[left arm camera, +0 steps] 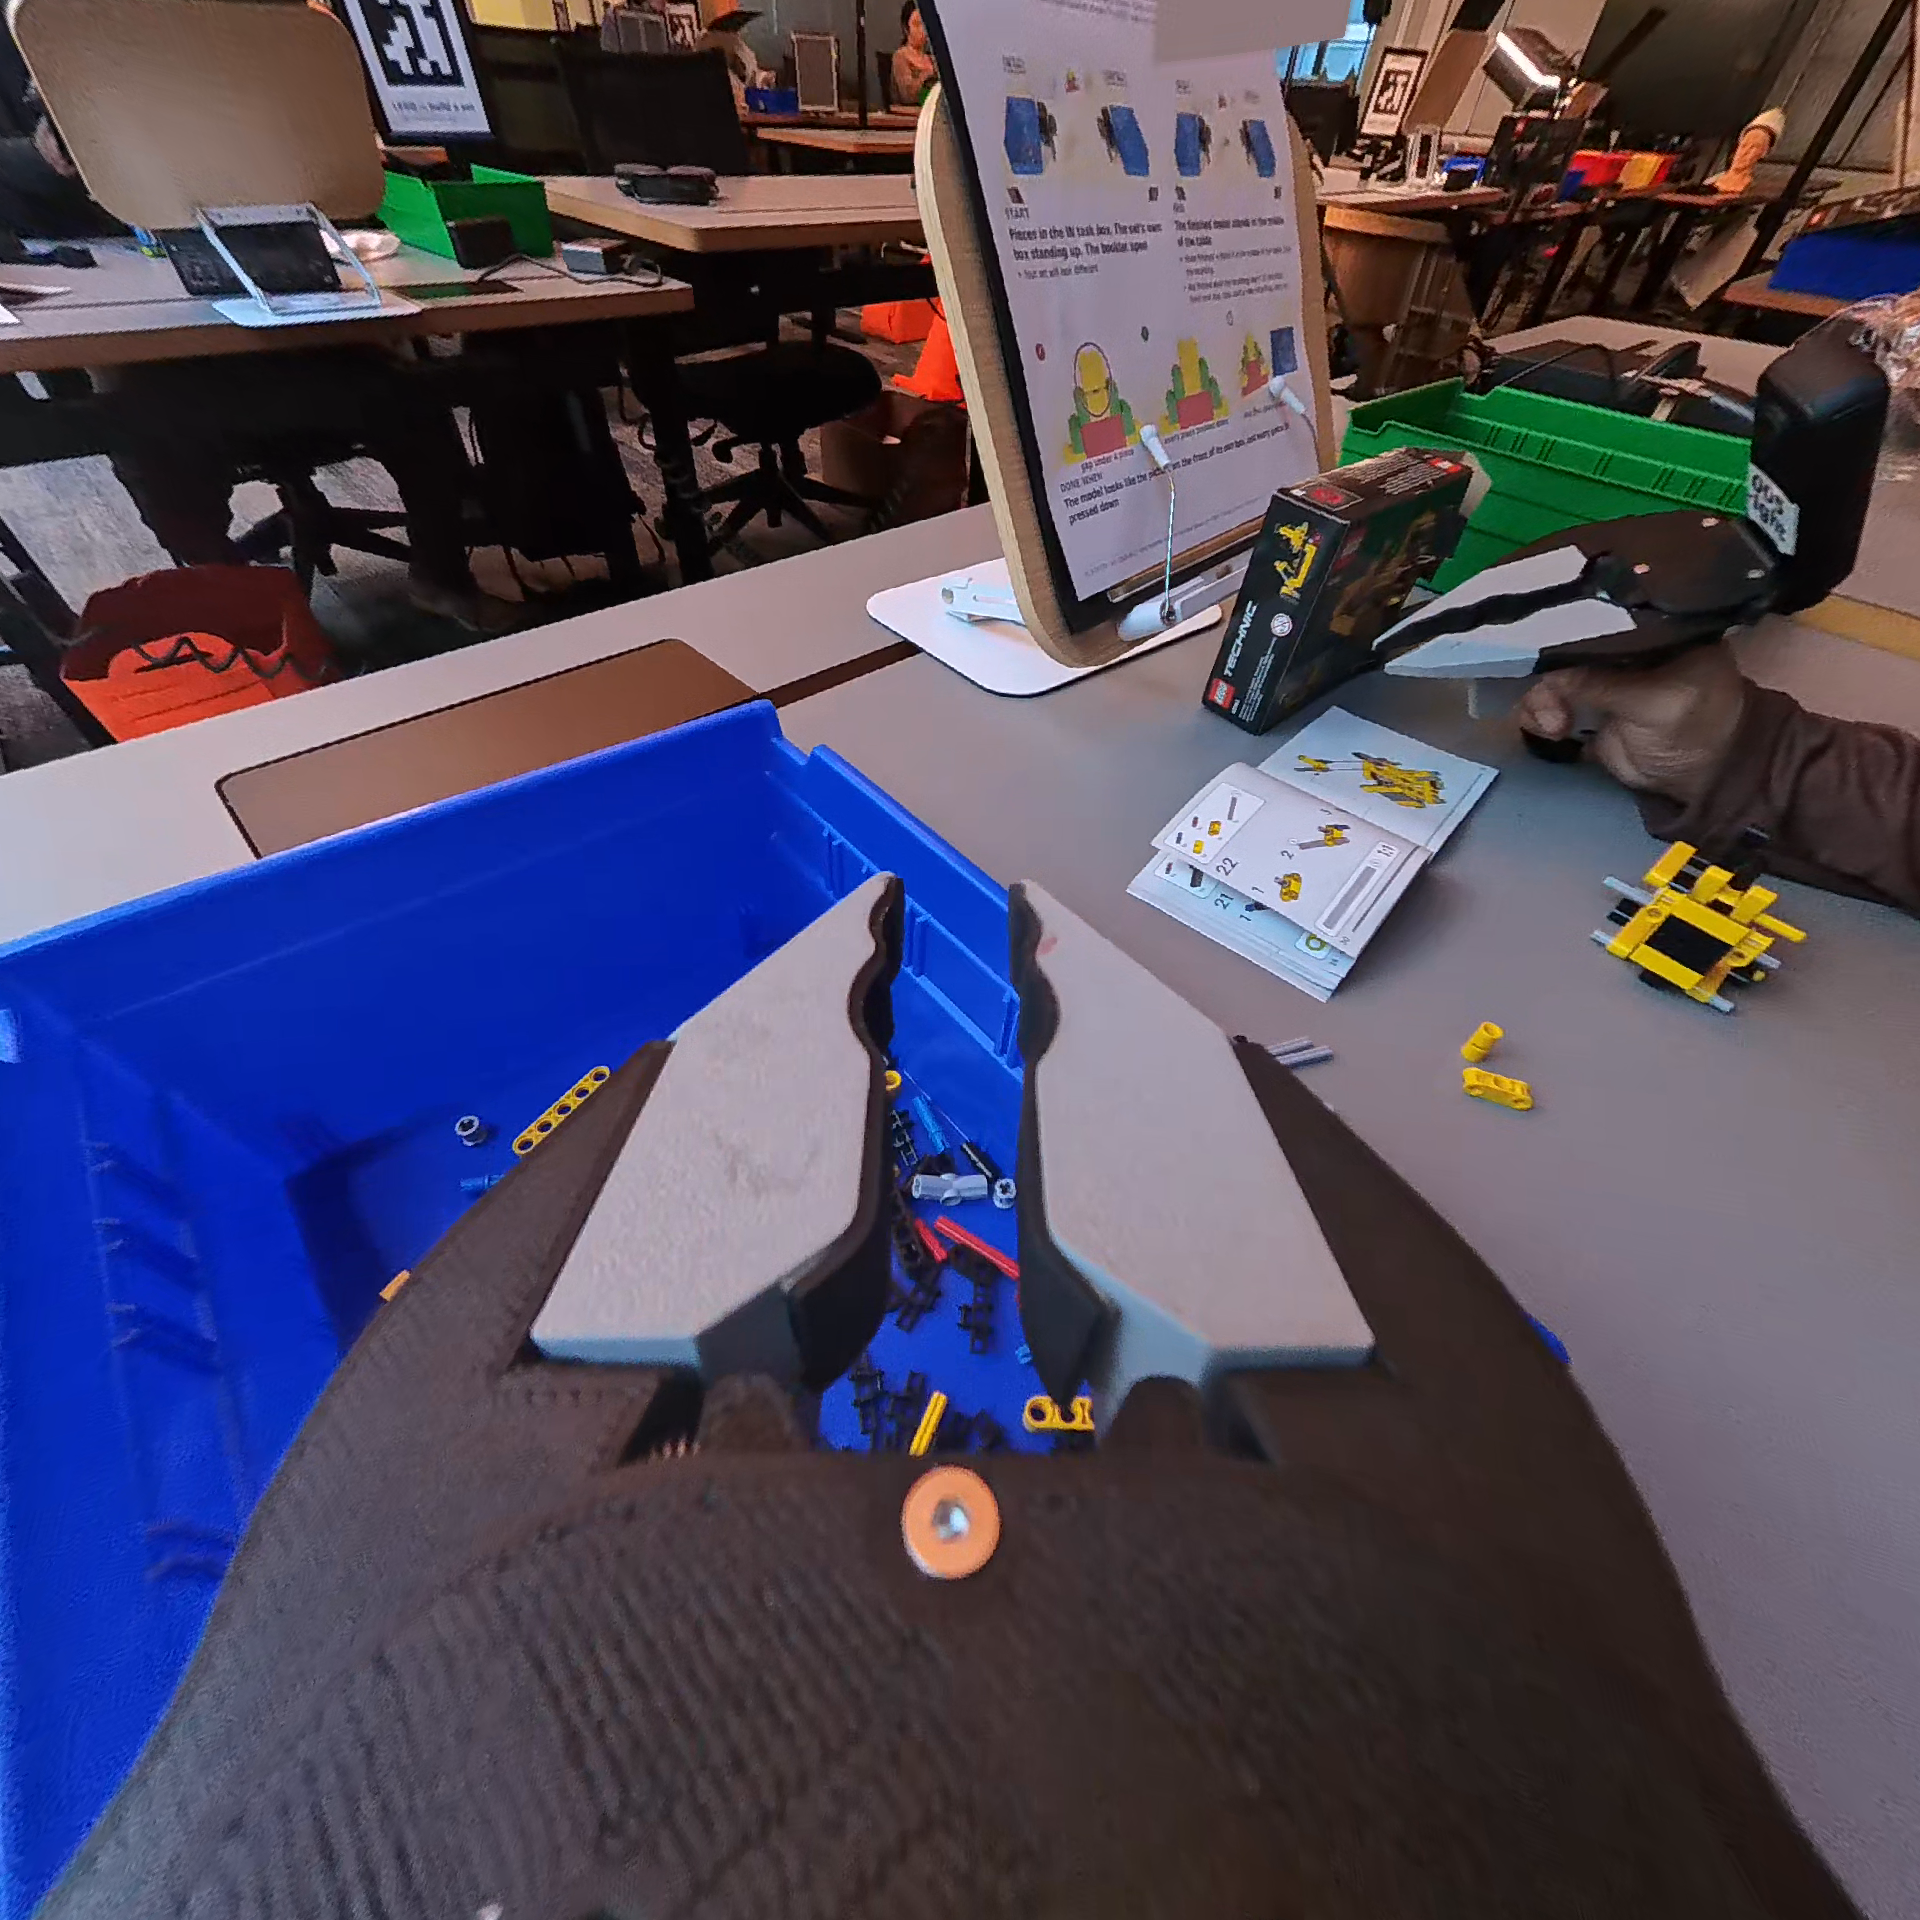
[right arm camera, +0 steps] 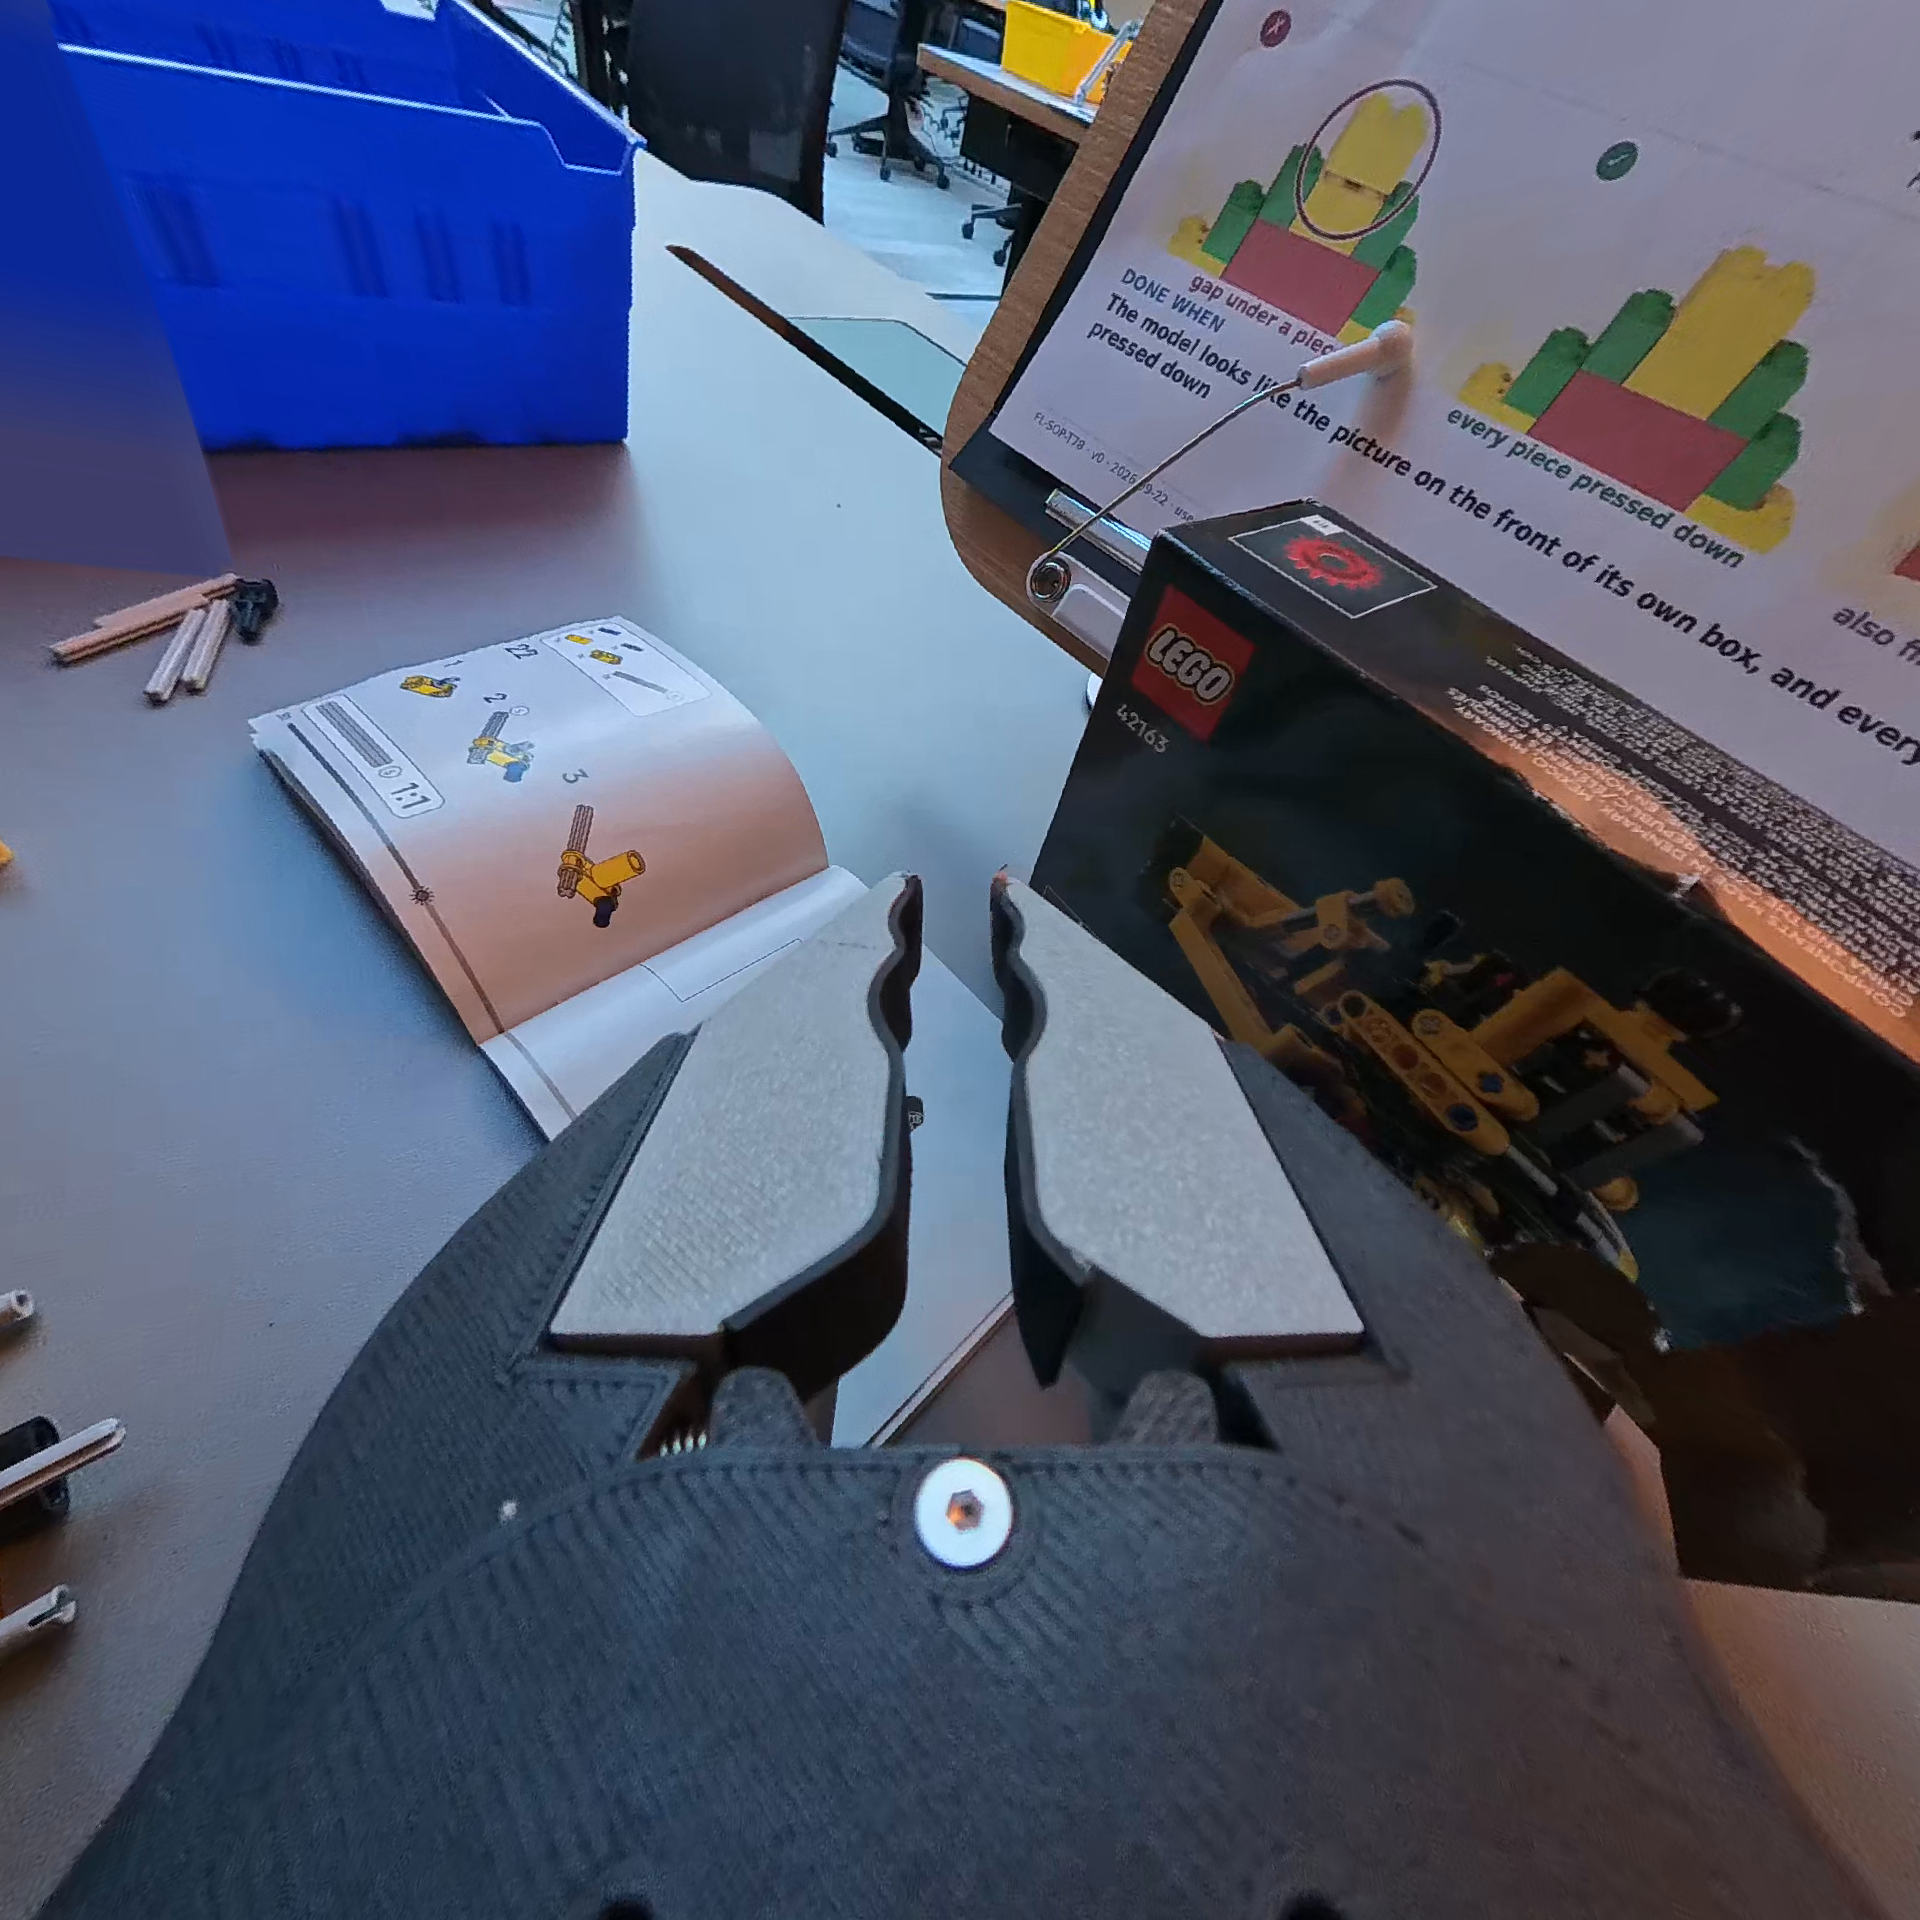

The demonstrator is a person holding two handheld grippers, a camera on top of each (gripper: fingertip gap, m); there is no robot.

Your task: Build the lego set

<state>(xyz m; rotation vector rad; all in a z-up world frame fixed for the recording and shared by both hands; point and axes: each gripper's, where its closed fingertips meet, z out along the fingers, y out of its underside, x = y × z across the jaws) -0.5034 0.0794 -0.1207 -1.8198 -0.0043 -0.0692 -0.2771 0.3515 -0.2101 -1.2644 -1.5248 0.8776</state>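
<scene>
My left gripper (left arm camera: 954, 899) is open and empty, held over the blue bin (left arm camera: 436, 935), which holds several small loose pieces (left arm camera: 940, 1174) in black, yellow, red and grey. A part-built yellow and black model (left arm camera: 1696, 930) sits on the table at right. Two small yellow pieces (left arm camera: 1494, 1070) lie nearer. The open instruction booklet (left arm camera: 1309, 842) (right arm camera: 582, 831) lies flat. My right gripper (right arm camera: 954, 883) is open and empty, over the booklet's near edge, beside the black set box (right arm camera: 1455, 987) (left arm camera: 1340, 582). It also shows in the left wrist view (left arm camera: 1392, 649).
An instruction sheet on a wooden stand (left arm camera: 1143, 312) rises behind the box. A green bin (left arm camera: 1558, 468) stands at the back right. Grey axles and a black pin (right arm camera: 187, 634) lie left of the booklet. More axles (right arm camera: 52, 1455) lie at the left edge. The tips of one gripper are about 35 centimetres away from the tips of the other. Between my left fingertips and the black pin (right arm camera: 187, 634) there is roughly 20 centimetres.
</scene>
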